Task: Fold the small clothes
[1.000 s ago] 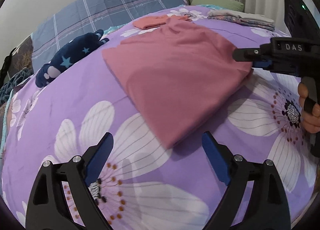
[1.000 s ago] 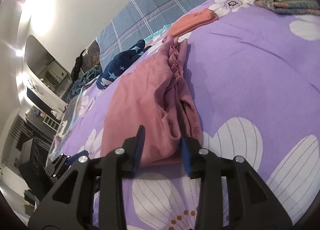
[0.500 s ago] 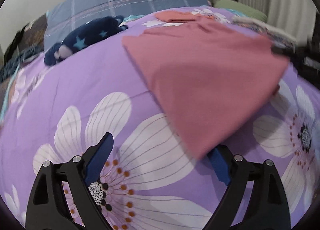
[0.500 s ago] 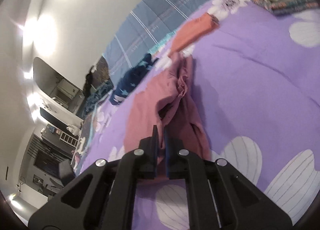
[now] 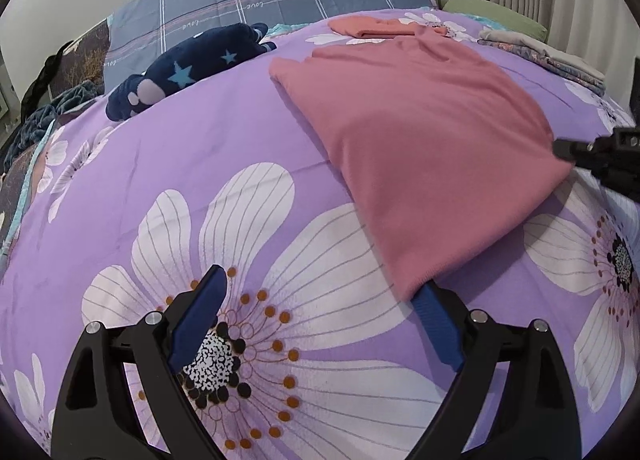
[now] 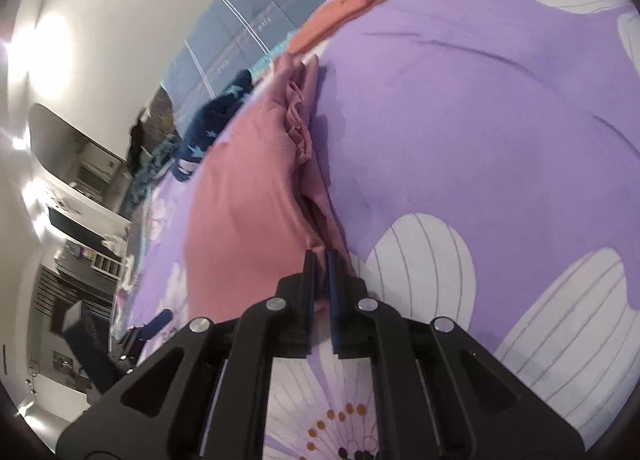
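Purple floral bed (image 5: 200, 148), pink garment (image 5: 420, 132) atop

Pink garment (image 5: 420, 132) spread flat on the purple floral bedspread, one edge bunched and lifted.

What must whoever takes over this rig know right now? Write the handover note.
Left gripper: open, low over the purple bedspread, one finger at the near corner of the pink garment; nothing gripped.
Right gripper: narrow on the garment's bunched opposite edge, cloth between its pads, jaws opening slightly.
Done: garment laid flat; a folded pile sits at the far edge.
Left: take the near corner, make the fold, then probably the orange garment.
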Motion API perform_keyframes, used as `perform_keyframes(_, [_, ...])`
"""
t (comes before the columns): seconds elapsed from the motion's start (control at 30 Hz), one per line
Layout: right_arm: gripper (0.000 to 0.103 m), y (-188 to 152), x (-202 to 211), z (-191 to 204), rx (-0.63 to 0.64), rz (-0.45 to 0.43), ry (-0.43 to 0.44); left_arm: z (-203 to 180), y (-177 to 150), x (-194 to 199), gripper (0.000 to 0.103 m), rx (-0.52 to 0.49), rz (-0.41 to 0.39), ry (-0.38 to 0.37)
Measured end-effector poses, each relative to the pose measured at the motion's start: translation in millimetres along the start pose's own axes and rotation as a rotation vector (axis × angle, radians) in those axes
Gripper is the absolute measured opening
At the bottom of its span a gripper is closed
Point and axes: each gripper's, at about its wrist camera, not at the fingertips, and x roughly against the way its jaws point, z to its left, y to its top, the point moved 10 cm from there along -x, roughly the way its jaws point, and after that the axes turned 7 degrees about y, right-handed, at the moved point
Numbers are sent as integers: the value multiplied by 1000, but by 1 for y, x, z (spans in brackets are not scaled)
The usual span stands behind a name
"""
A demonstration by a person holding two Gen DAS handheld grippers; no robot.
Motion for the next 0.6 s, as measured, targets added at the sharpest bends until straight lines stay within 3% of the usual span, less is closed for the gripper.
perform_keyframes(0.13, [17, 3, 17, 7, 156, -37, -82, -1, 0, 3, 91, -27, -11, 4])
perform_keyframes(0.27, [17, -14, 16, -5, 267, 33, -178, -1, -2, 0, 91, -9, 4, -8])
perform_keyframes(0.43, [16, -24, 11, 2, 298, 65, -133, -2, -2, -2, 91, -10, 13, -7])
perform_keyframes(0.5, [21, -28, 8, 6, 288, 69, -109, -2, -2, -2, 91, -13, 11, -3])
perform_keyframes(0.6, [25, -26, -2, 4, 298, 80, -150, -2, -2, -2, 91, -11, 9, -3])
